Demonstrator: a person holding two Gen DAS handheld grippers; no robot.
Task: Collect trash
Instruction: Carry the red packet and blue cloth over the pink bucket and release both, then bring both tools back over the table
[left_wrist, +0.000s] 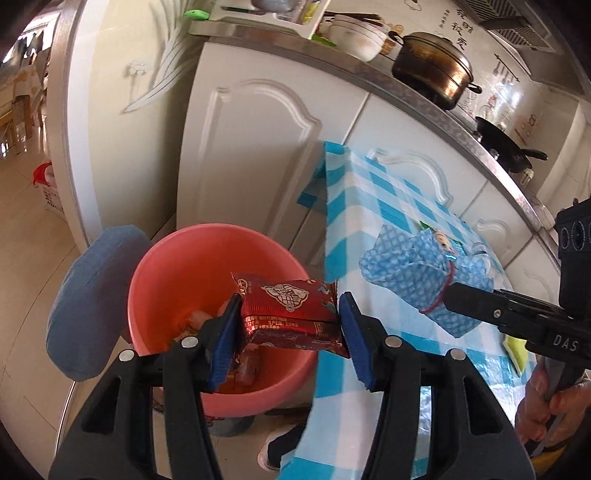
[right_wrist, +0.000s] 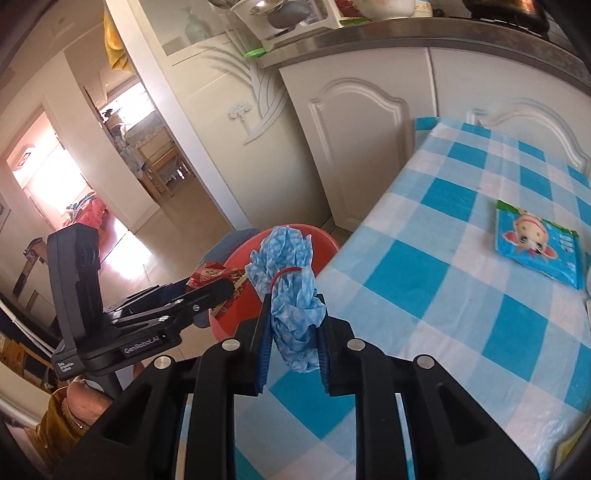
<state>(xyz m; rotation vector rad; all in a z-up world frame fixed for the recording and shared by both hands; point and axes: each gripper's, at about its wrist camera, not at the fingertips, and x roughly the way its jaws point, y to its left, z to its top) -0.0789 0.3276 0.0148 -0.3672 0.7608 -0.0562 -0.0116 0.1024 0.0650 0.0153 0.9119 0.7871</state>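
Note:
My left gripper (left_wrist: 290, 332) is shut on a red snack wrapper (left_wrist: 291, 314) and holds it above the pink bin (left_wrist: 173, 266), which has scraps at its bottom. My right gripper (right_wrist: 293, 345) is shut on a crumpled blue-and-white patterned cloth bundle (right_wrist: 291, 295) tied with a red band, held above the table's left edge. The bundle (left_wrist: 417, 280) and the right gripper (left_wrist: 517, 317) also show in the left wrist view. The left gripper (right_wrist: 207, 291) with the wrapper (right_wrist: 210, 275) shows over the bin (right_wrist: 236, 295) in the right wrist view.
The table with a blue-checked cloth (right_wrist: 461, 295) carries a blue cartoon packet (right_wrist: 535, 243). White cabinets (left_wrist: 266, 155) stand behind, with pots (left_wrist: 432, 70) on the counter. A blue cushioned stool (left_wrist: 92, 295) stands left of the bin. A yellow-green item (left_wrist: 517, 350) lies on the table.

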